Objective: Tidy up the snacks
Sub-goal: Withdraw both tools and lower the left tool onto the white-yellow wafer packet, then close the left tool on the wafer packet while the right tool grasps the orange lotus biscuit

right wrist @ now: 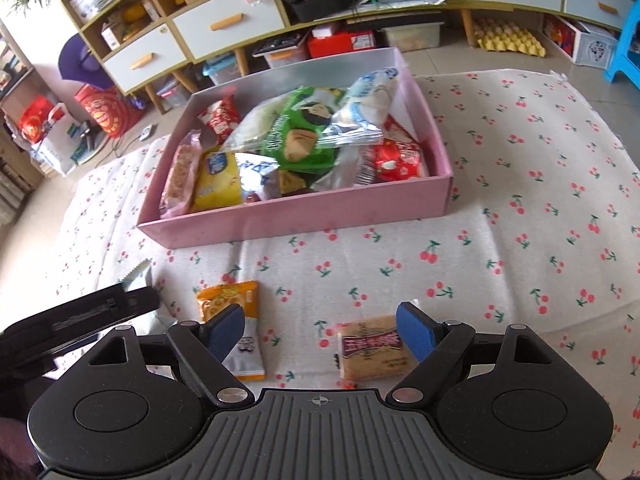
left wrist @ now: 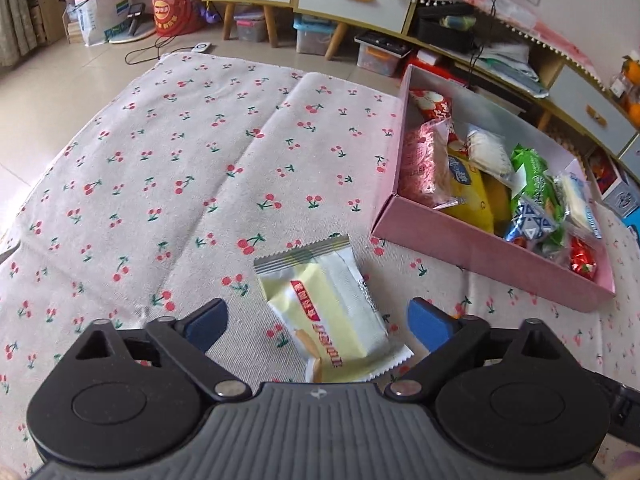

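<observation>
A pink box [left wrist: 472, 248] full of snack packs sits on the cherry-print cloth at the right of the left wrist view; it also shows in the right wrist view [right wrist: 304, 216] ahead. A pale yellow snack pack [left wrist: 328, 312] lies on the cloth between the open fingers of my left gripper [left wrist: 318, 324], untouched. My right gripper [right wrist: 320, 336] is open and empty above the cloth. An orange and white pack [right wrist: 236, 320] lies by its left finger and a brown biscuit pack [right wrist: 372, 348] by its right finger. My left gripper's black body [right wrist: 76, 328] shows at the left.
The cherry-print cloth [left wrist: 180, 160] covers the floor. Low cabinets with drawers [right wrist: 208, 28], storage bins, bags [left wrist: 104, 8] and a yellow egg tray [right wrist: 512, 44] stand behind the box. A blue stool [right wrist: 628, 40] stands at the far right.
</observation>
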`<state>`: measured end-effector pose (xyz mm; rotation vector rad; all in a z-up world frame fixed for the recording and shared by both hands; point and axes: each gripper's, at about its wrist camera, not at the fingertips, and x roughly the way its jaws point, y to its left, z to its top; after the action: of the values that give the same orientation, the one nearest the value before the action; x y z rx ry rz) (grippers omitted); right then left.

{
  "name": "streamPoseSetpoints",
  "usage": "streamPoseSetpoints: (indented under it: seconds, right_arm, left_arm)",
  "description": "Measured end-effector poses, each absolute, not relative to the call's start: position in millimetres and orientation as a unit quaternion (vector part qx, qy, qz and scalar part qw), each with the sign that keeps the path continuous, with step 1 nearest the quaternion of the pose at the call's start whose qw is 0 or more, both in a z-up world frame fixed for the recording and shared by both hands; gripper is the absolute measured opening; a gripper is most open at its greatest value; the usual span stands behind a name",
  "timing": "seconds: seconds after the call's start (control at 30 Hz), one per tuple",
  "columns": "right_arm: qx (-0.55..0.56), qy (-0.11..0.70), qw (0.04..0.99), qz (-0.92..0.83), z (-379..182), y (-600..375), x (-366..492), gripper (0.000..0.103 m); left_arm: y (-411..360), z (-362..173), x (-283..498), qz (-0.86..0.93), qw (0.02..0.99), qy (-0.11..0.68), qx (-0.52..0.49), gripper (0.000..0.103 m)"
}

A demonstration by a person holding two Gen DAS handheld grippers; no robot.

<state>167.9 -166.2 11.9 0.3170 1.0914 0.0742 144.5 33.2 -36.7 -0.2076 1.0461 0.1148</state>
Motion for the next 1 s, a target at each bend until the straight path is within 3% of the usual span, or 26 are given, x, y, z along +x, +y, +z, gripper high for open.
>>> streamPoseSetpoints:
  seconds: [0.2, 0.3, 0.53, 1.0]
  right_arm:
    - [0.149, 0.521, 0.839, 0.05, 10, -156, 168, 0.085]
    - [0.151, 0.525, 0.836, 0.061, 9, -152, 168, 0.085]
    - [0.173, 0.532, 0.825, 0.076, 9, -146, 168, 0.085]
    - [0.202, 0.545, 0.808, 0.093, 0, -125, 174, 0.085]
  left_arm:
    - [37, -43, 148, 0.062, 0.857, 0.504, -0.086, 0.078]
    - [40, -39, 148, 0.048, 0.859, 0.504, -0.083, 0.065]
    - [54, -38, 149, 0.007, 0.853, 0.514, -0.092, 0.059]
    - [85, -30, 139, -0.038, 0.85, 0.523, -0.056, 0.058]
